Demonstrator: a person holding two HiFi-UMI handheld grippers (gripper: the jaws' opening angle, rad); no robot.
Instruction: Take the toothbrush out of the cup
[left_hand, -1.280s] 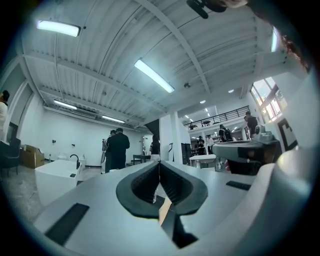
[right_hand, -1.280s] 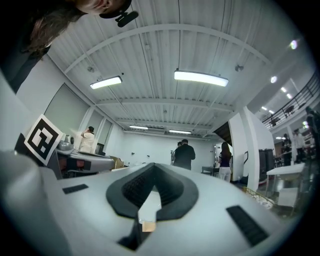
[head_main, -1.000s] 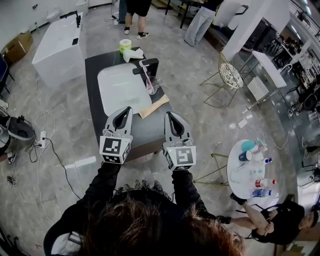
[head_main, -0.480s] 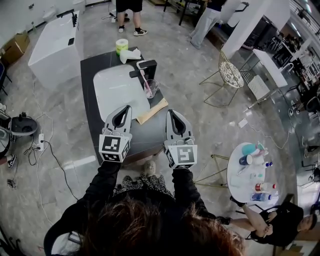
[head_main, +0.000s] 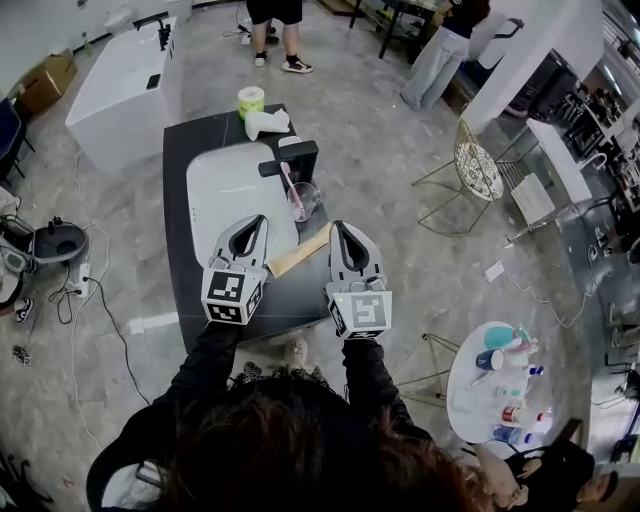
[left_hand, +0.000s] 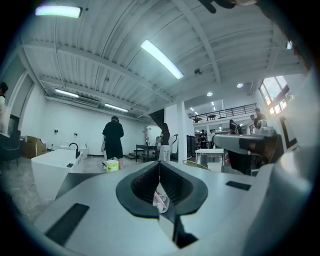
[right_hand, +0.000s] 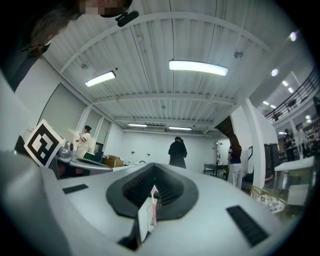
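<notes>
A clear cup (head_main: 303, 197) with a pink toothbrush (head_main: 290, 183) standing in it sits on the dark table (head_main: 190, 290), beside the white sink basin (head_main: 225, 185) and the black faucet (head_main: 291, 158). My left gripper (head_main: 259, 218) hangs over the basin's near edge, shut with nothing in it. My right gripper (head_main: 336, 225) is level with it, just short of the cup and slightly right of it, also shut and empty. Through the closed jaws the cup shows small and ahead in the left gripper view (left_hand: 160, 199) and the right gripper view (right_hand: 149, 212).
A tan board (head_main: 298, 254) lies on the table between the grippers. A yellow-green tissue roll (head_main: 250, 98) and a white item (head_main: 268, 122) sit at the far end. A white bathtub (head_main: 125, 75), a wire chair (head_main: 478, 152), a round table with bottles (head_main: 495, 385) and standing people (head_main: 275, 25) surround it.
Both grippers have travelled forward over the table, nearer to the cup and the basin. Their jaws have stayed shut.
</notes>
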